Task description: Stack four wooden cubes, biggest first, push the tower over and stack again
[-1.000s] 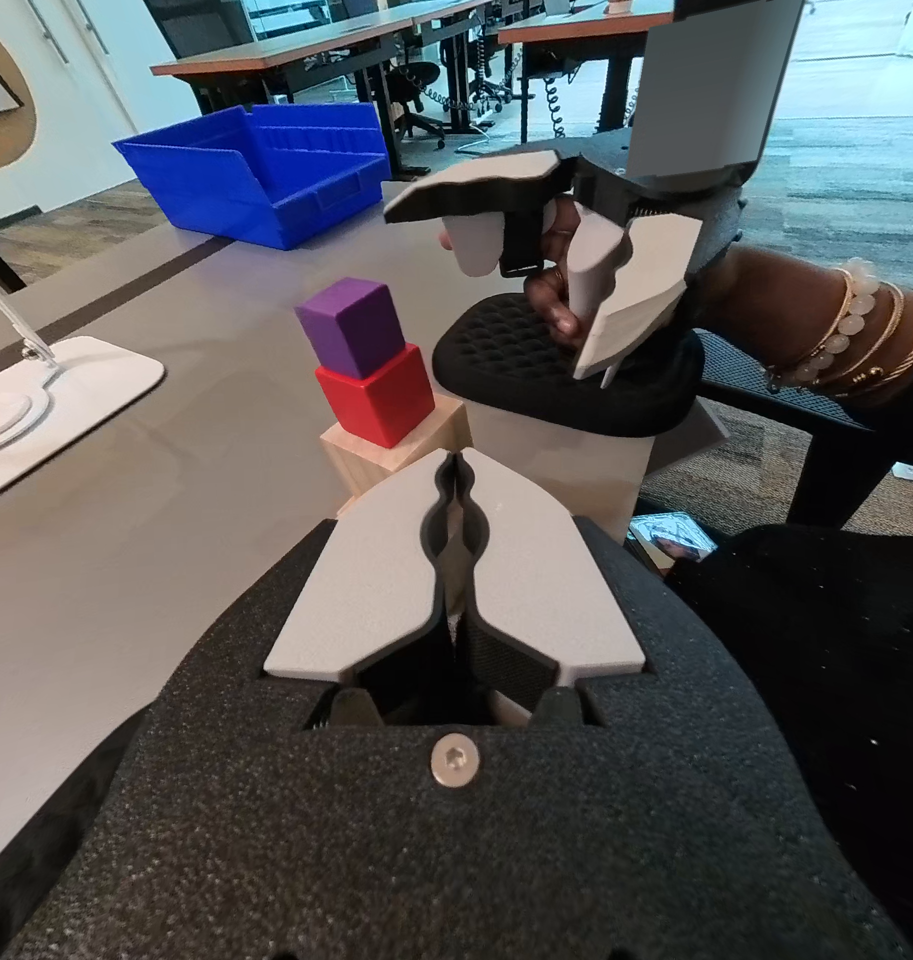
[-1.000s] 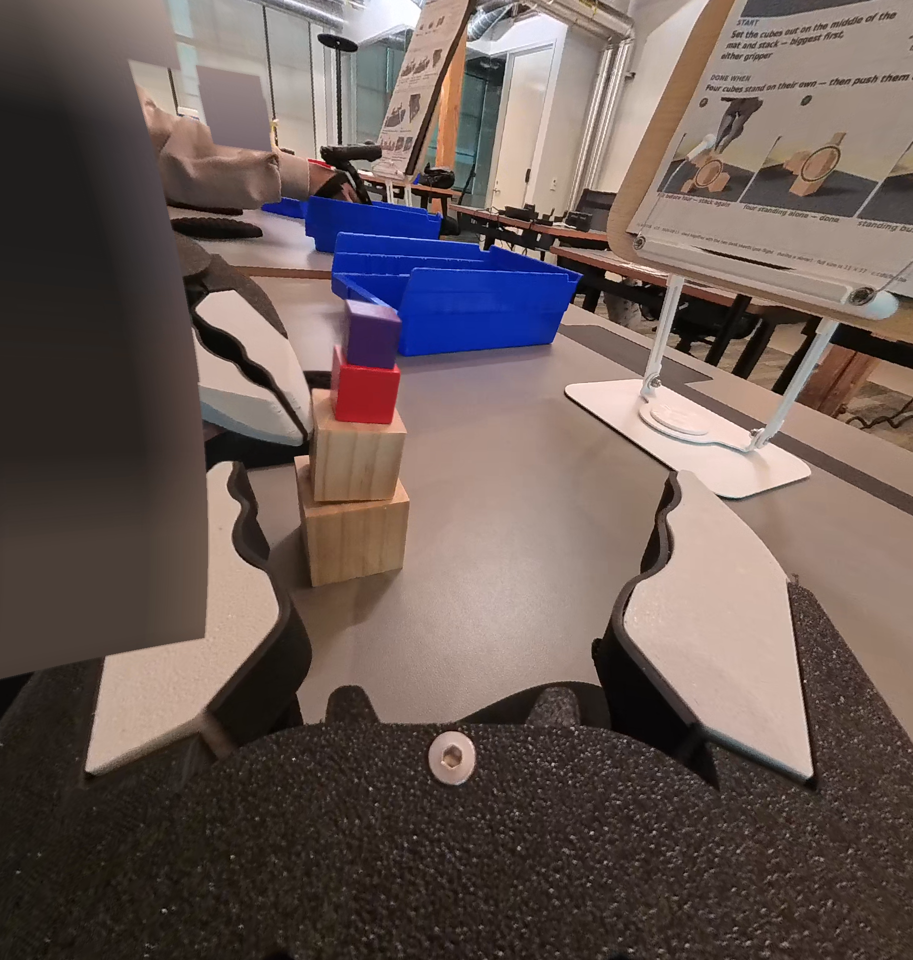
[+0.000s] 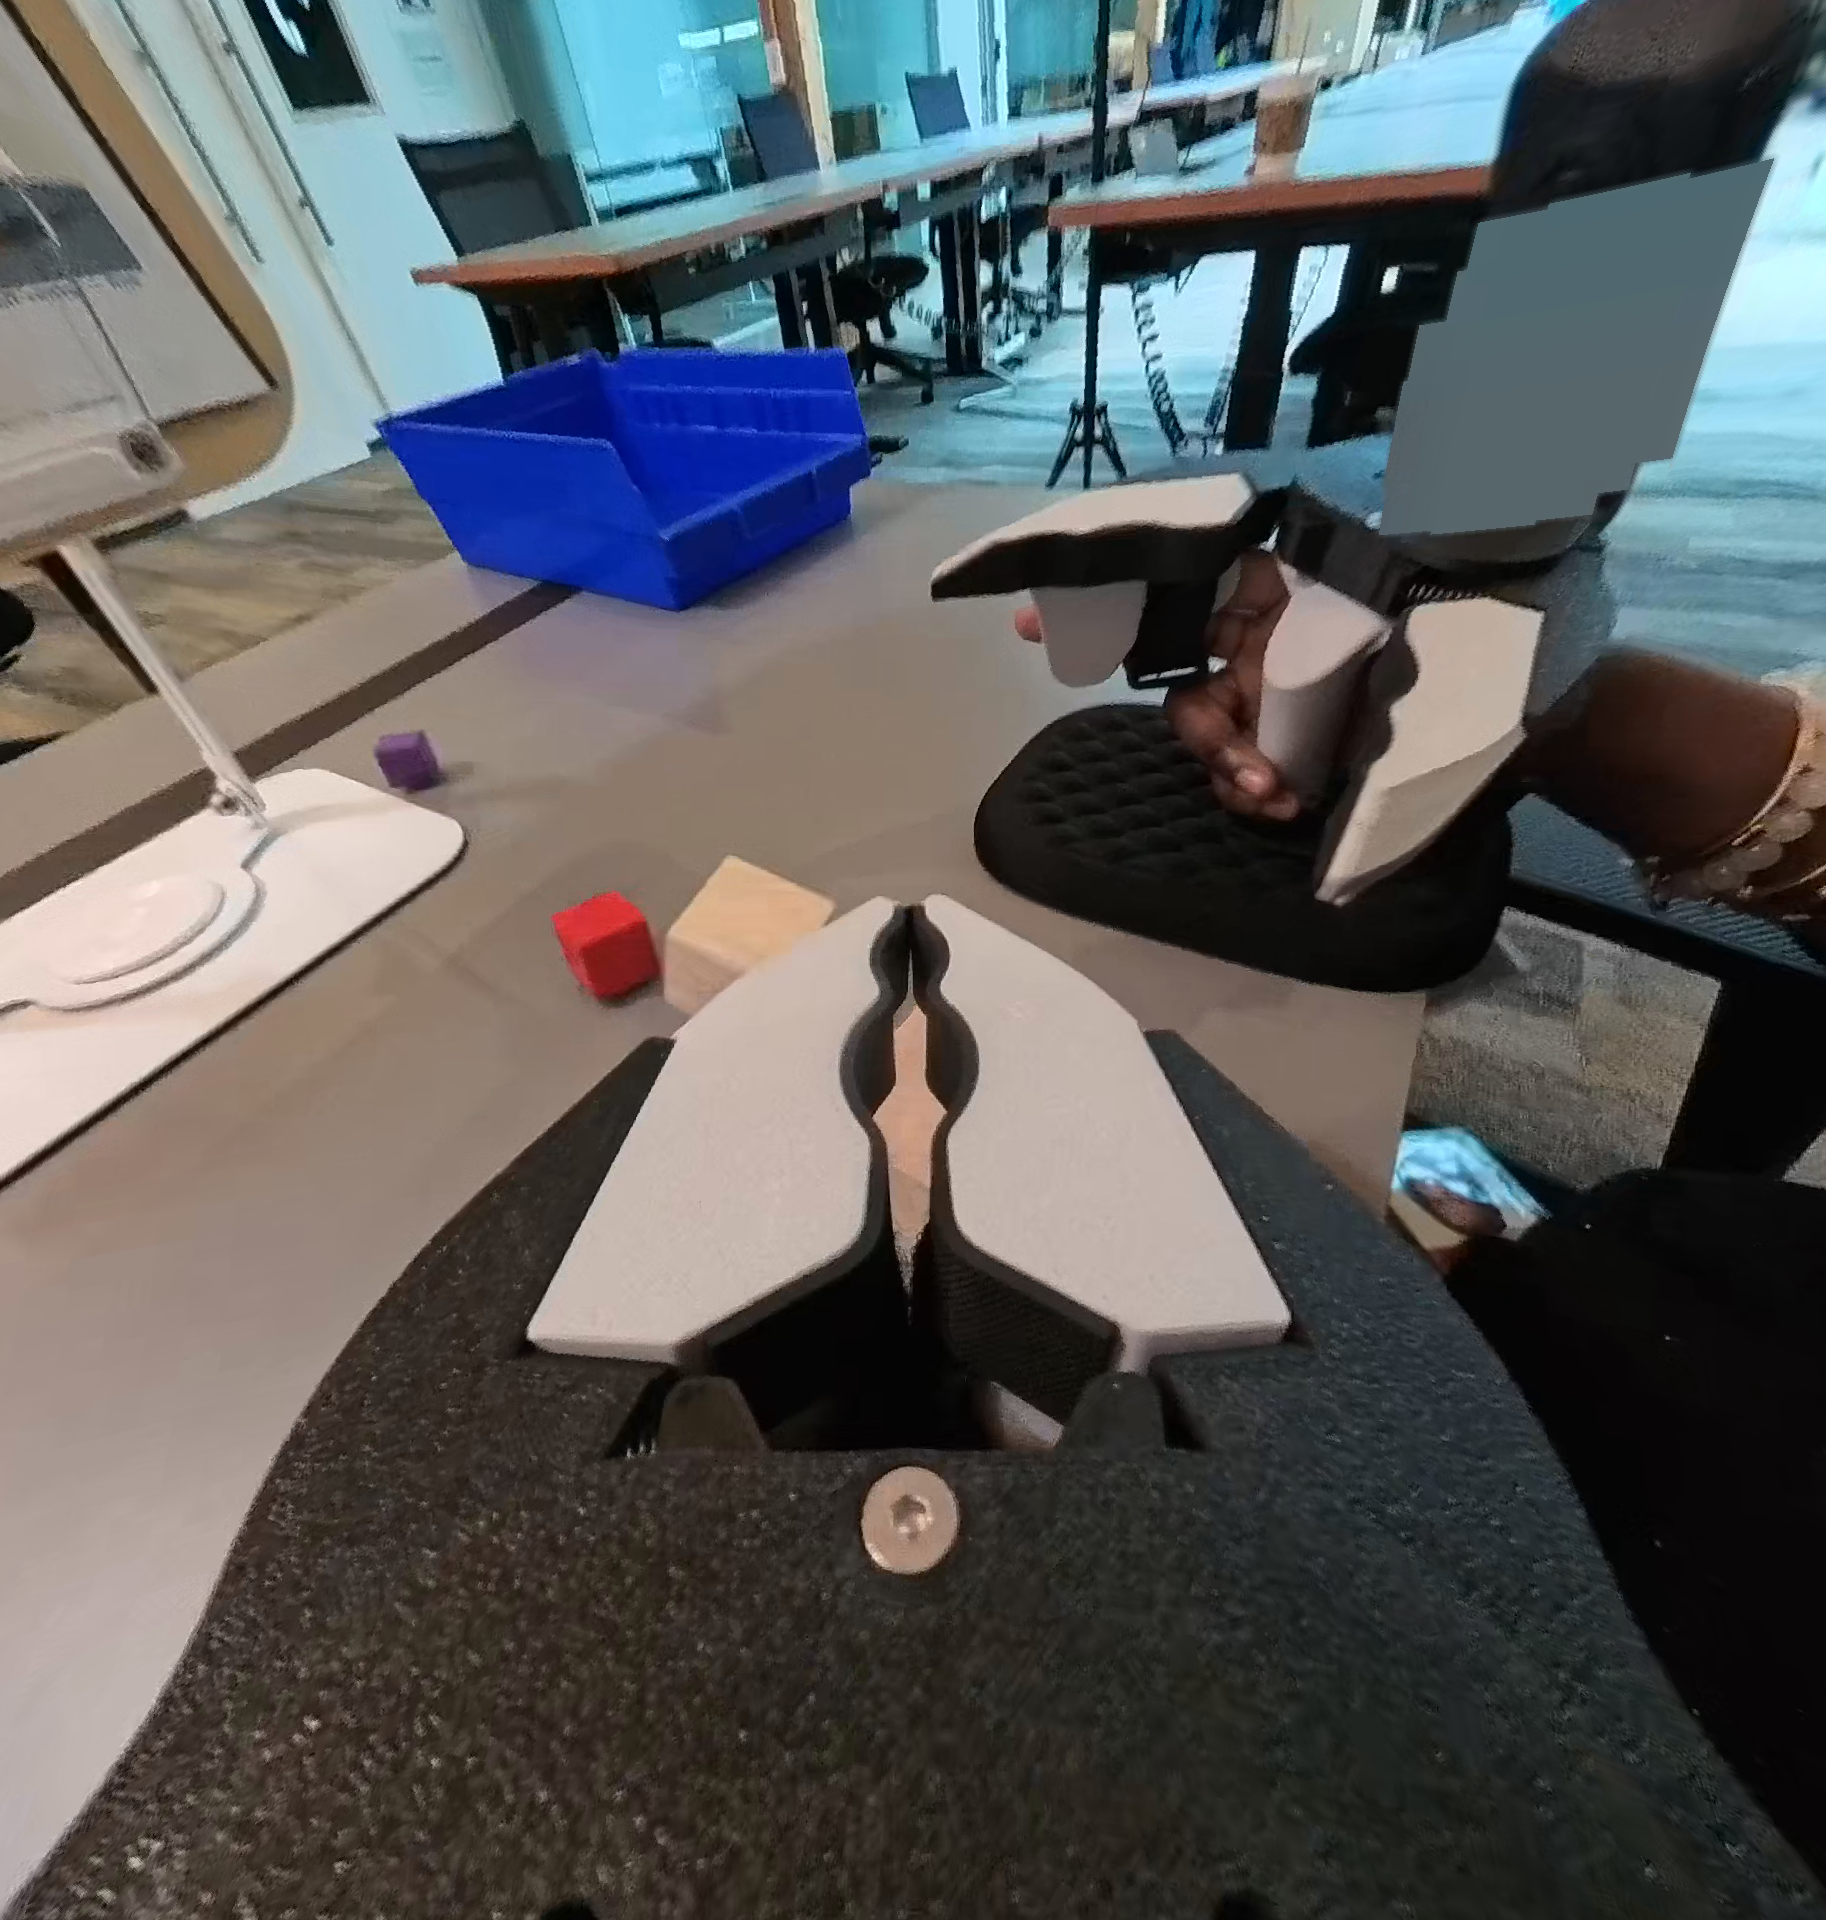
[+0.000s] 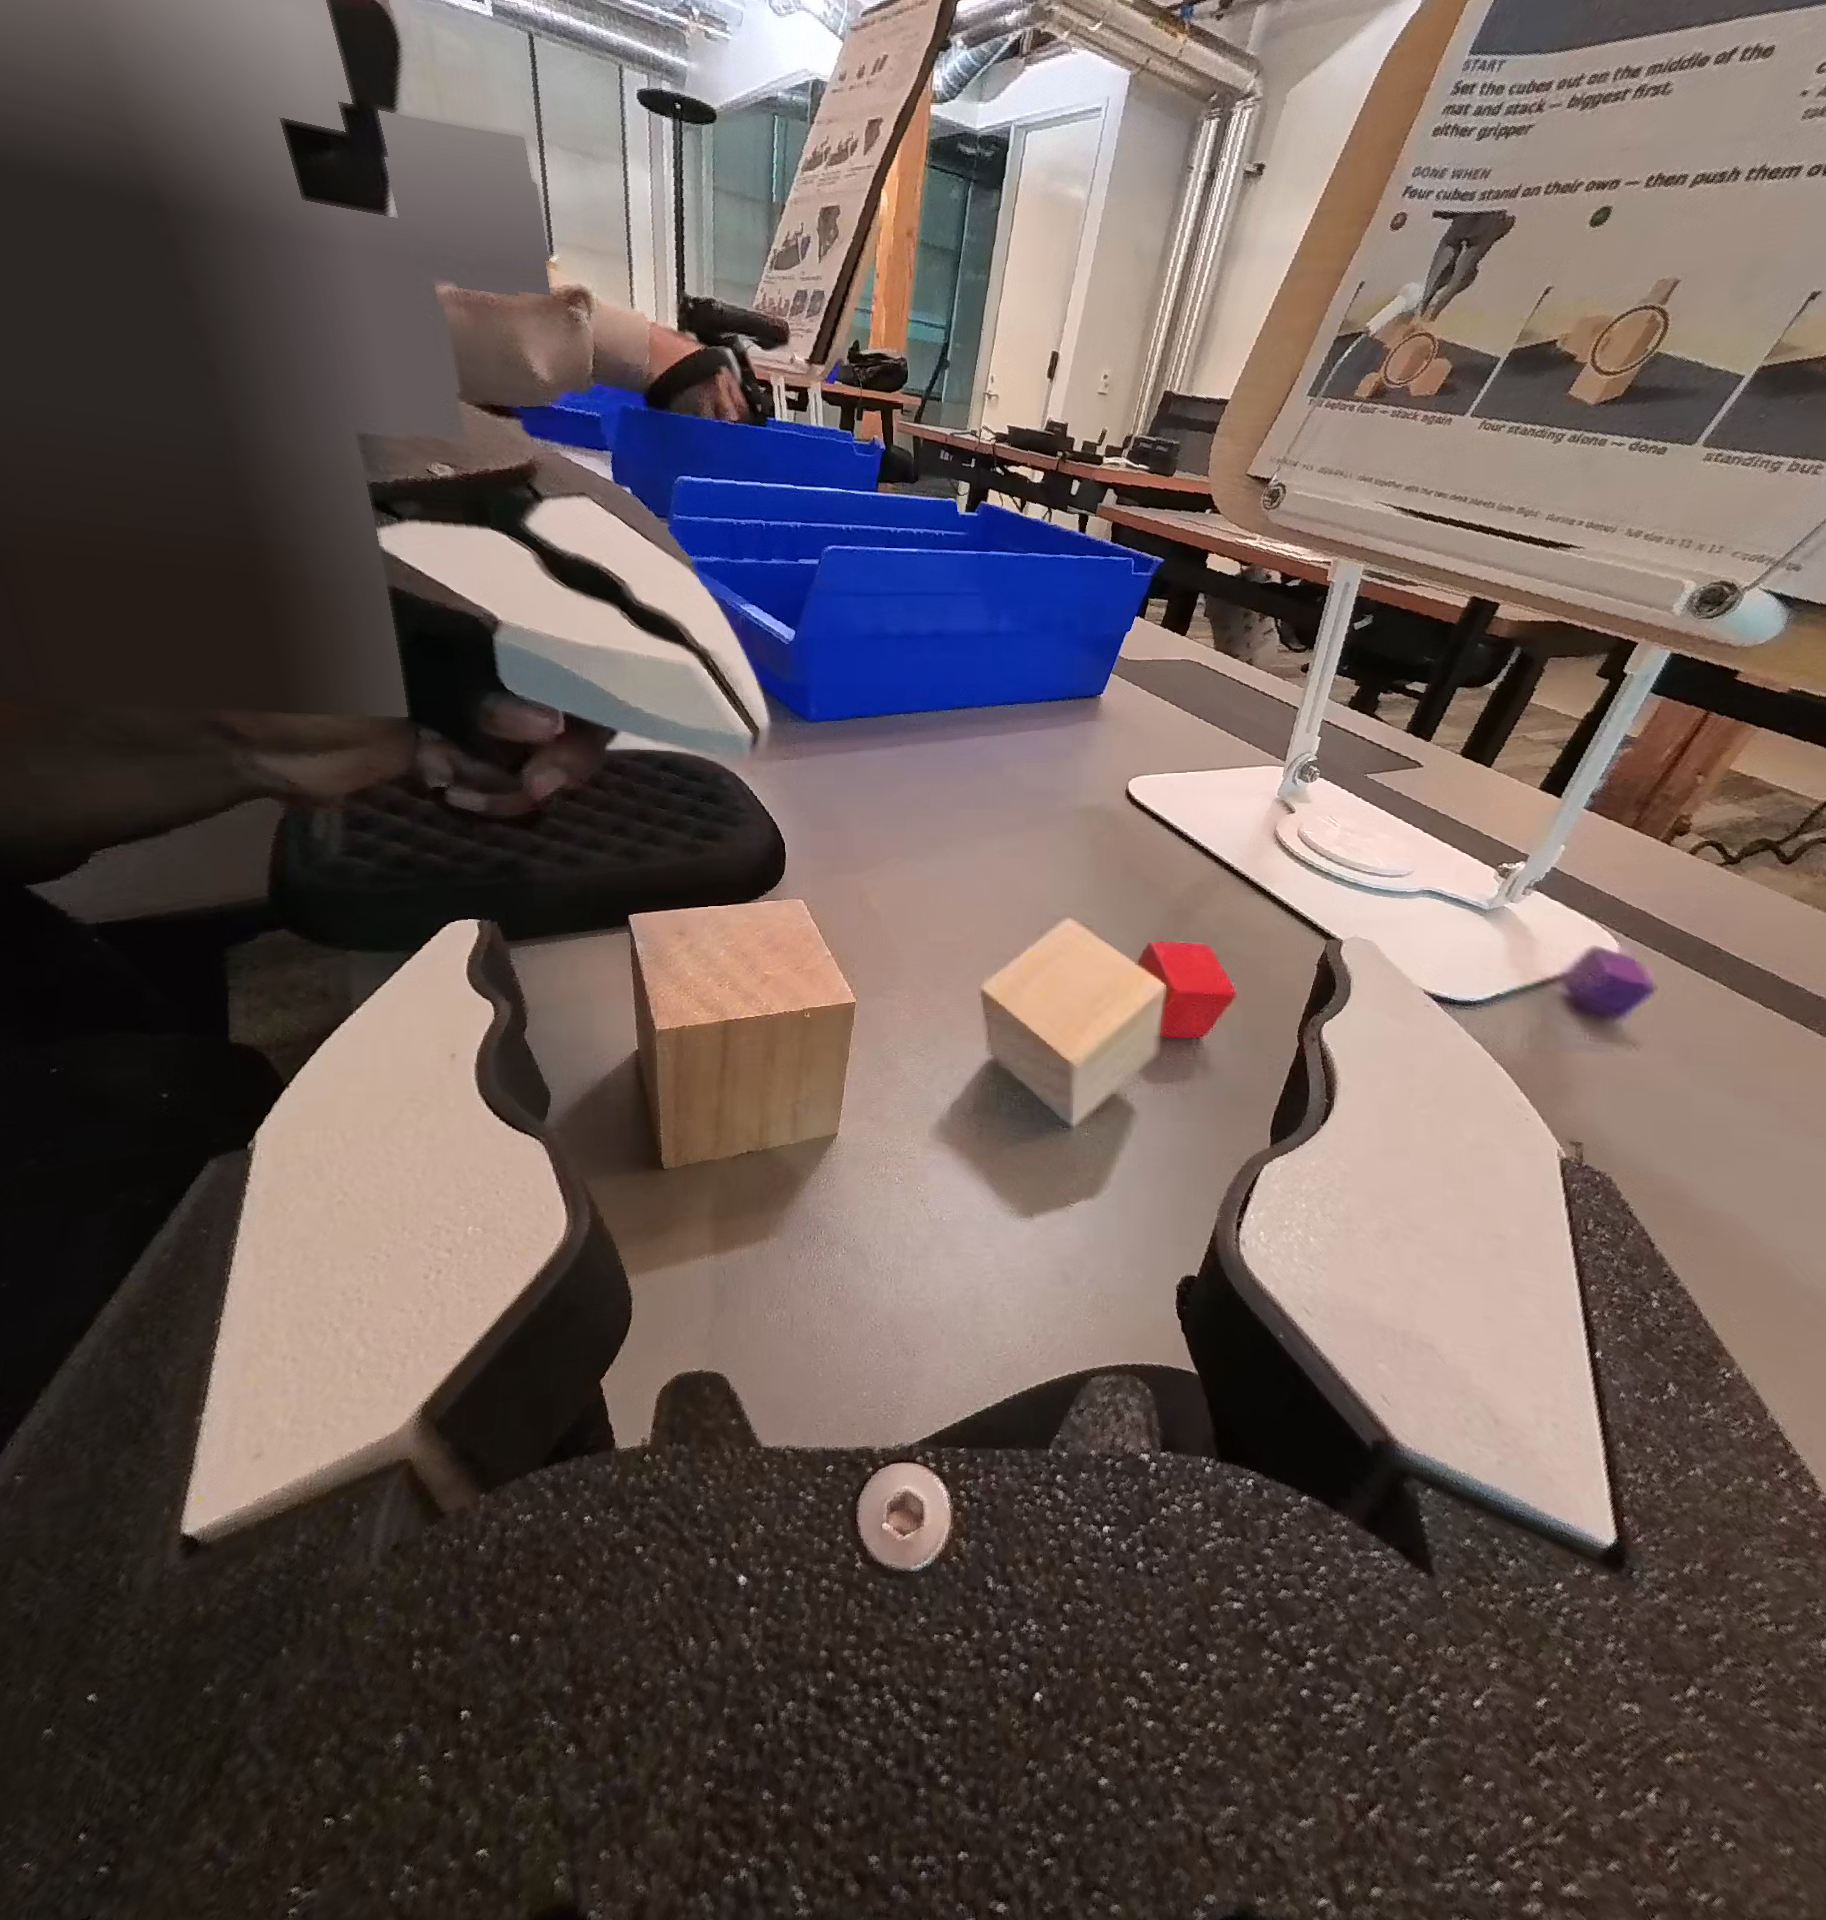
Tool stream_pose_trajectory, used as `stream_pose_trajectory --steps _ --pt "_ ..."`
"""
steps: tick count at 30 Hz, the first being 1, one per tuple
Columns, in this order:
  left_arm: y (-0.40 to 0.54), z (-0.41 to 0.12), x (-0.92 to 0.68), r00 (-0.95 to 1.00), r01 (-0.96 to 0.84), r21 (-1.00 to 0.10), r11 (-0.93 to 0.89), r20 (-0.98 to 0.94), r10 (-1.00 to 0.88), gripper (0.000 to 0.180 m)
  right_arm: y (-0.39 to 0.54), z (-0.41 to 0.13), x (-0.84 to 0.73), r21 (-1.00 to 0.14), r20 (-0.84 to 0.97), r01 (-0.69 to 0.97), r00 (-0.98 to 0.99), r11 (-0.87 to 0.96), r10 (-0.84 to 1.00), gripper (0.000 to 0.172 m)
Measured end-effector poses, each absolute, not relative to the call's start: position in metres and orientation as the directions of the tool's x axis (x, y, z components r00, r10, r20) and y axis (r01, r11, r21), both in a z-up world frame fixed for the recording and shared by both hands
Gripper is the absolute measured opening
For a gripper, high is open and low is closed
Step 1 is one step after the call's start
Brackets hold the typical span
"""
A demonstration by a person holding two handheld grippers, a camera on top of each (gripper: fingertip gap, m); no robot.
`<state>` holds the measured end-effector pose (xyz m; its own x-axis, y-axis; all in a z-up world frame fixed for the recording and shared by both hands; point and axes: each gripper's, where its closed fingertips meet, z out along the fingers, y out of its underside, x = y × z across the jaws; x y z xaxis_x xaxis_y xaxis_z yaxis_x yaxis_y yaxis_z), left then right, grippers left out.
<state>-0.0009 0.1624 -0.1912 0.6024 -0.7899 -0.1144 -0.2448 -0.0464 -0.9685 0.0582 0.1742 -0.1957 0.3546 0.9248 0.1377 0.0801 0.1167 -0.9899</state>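
Four cubes lie apart on the grey table. A large wooden cube stands upright between my right gripper's wide-open fingers, untouched. A smaller wooden cube tips on an edge, blurred, with a red cube right behind it. A purple cube lies by the white stand base. My left gripper is shut with nothing between its tips. It hovers over the large wooden cube, next to the smaller wooden cube and the red cube. The purple cube lies farther left.
A blue bin stands at the back of the table, with more bins behind. A black mesh chair armrest sits at the table's edge under the right gripper. A stand holds an instruction sheet. Desks fill the room behind. Some 8 cm of space lies between my two pairs of fingers. From either gripper's tips it is about 7 cm to the large wooden cube.
The stack of four cubes has come down: the small wooden, red and purple cubes now lie scattered on the table, and the large one still stands. My left gripper stayed shut and moved over it.
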Motion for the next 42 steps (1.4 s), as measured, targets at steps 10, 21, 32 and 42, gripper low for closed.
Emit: stream_pose_trajectory --steps 10,21,32,42 --pt "0.150 -0.152 -0.034 0.678 -0.008 -0.998 0.069 -0.056 -0.733 0.073 0.174 -0.197 0.058 -0.989 0.144 0.090 0.358 0.119 0.923 0.136" --pt "0.153 -0.142 -0.056 0.630 0.033 -0.991 0.128 -0.079 -0.772 0.146 0.175 -0.197 0.058 -0.989 0.145 0.092 0.361 0.119 0.921 0.136" --pt "0.174 -0.146 -0.065 0.447 0.005 -0.991 0.132 -0.116 -0.887 0.146 0.175 -0.196 0.058 -0.989 0.142 0.085 0.361 0.119 0.922 0.135" --pt "0.245 -0.159 -0.100 0.603 -0.012 -0.995 0.102 -0.088 -0.793 0.146 0.175 -0.196 0.058 -0.990 0.137 0.085 0.359 0.114 0.923 0.135"
